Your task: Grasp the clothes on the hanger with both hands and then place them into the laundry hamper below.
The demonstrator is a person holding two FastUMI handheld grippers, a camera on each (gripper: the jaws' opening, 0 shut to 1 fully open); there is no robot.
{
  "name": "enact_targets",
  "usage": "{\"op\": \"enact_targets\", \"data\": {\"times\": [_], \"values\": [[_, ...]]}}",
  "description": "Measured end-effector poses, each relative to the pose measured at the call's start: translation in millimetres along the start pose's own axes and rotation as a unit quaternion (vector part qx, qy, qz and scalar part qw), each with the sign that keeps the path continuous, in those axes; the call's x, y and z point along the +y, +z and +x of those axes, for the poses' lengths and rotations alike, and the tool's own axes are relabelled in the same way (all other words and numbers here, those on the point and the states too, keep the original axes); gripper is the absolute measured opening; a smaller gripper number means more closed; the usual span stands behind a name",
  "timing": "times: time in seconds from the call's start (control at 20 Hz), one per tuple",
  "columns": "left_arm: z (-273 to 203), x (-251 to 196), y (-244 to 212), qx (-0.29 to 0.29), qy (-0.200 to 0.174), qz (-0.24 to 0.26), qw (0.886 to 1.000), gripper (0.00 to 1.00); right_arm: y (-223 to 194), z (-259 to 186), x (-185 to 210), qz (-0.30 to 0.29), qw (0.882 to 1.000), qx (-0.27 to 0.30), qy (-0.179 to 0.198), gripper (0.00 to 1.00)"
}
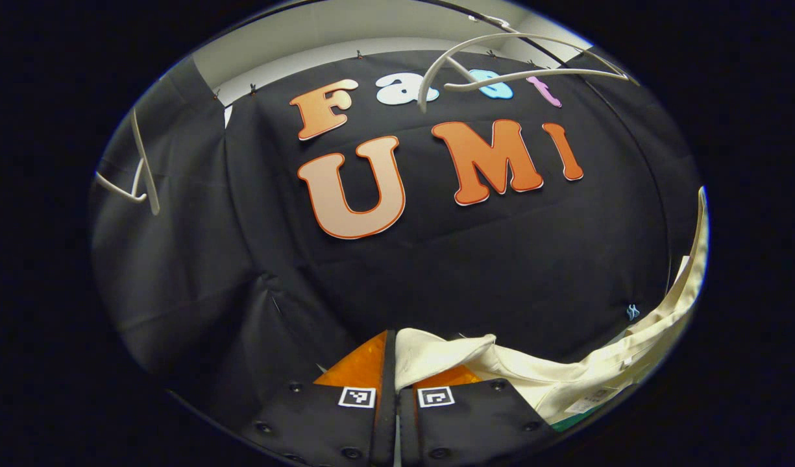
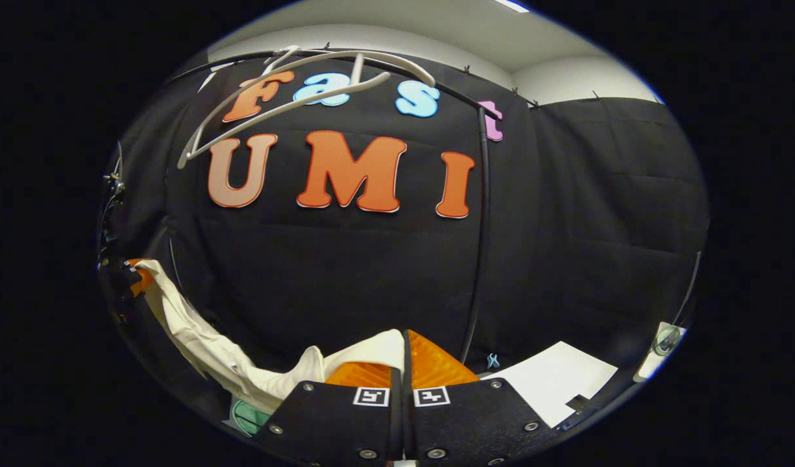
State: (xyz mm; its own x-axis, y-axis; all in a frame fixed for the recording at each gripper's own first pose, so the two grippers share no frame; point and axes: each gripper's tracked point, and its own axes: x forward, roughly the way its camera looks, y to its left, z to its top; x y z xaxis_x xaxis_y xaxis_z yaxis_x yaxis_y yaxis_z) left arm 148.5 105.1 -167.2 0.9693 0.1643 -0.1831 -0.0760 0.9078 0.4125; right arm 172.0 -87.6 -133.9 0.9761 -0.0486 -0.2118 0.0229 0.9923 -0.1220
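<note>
In the left gripper view, a pale hanger (image 1: pixel 141 170) is seen at the far left edge, hung against the dark cloth wall (image 1: pixel 176 272). Toward the upper right of that view, a second, empty hanger (image 1: pixel 533 55) is seen tilted beneath the rail. At the bottom, the left gripper (image 1: pixel 395 363) is seen closed, its two fingers drawn together on a fold of the cream garment (image 1: pixel 566 376). From the pinched fold the cloth is carried off to the right, where it sags and then rises along the right edge of the view. A patch of green is glimpsed under the cloth at the lower right; what it belongs to cannot be told.

In the right gripper view, the left gripper (image 2: pixel 130 272) is seen far off at the left edge, with one end of the garment (image 2: pixel 202 347) held at it. The cloth is slung in a low curve from there to the bottom centre, where it is clamped between the fingers of the right gripper (image 2: pixel 403 363), which is closed on it. The empty hanger (image 2: pixel 287 97) is seen above, at the upper left, well apart from the garment. A dark upright pole (image 2: pixel 480 233) is seen right of centre, and a white sheet (image 2: pixel 553 379) is seen lying at the lower right.
</note>
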Motion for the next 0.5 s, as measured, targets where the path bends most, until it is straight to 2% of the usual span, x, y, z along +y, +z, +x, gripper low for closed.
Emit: {"op": "enact_targets", "data": {"times": [0.25, 0.5], "values": [[-45.3, -3.5, 18.8, -0.001, -0.025, -0.046, 0.999, 0.1, 22.0, -32.6, 54.8, 0.001, 0.999, -0.006, 0.053, 0.0], [-81.9, -41.1, 30.1, 0.016, -0.085, -0.112, 0.99, 0.1, 24.6, -45.8, 116.4, 0.008, 0.993, 0.006, 0.114, 0.0]]}}
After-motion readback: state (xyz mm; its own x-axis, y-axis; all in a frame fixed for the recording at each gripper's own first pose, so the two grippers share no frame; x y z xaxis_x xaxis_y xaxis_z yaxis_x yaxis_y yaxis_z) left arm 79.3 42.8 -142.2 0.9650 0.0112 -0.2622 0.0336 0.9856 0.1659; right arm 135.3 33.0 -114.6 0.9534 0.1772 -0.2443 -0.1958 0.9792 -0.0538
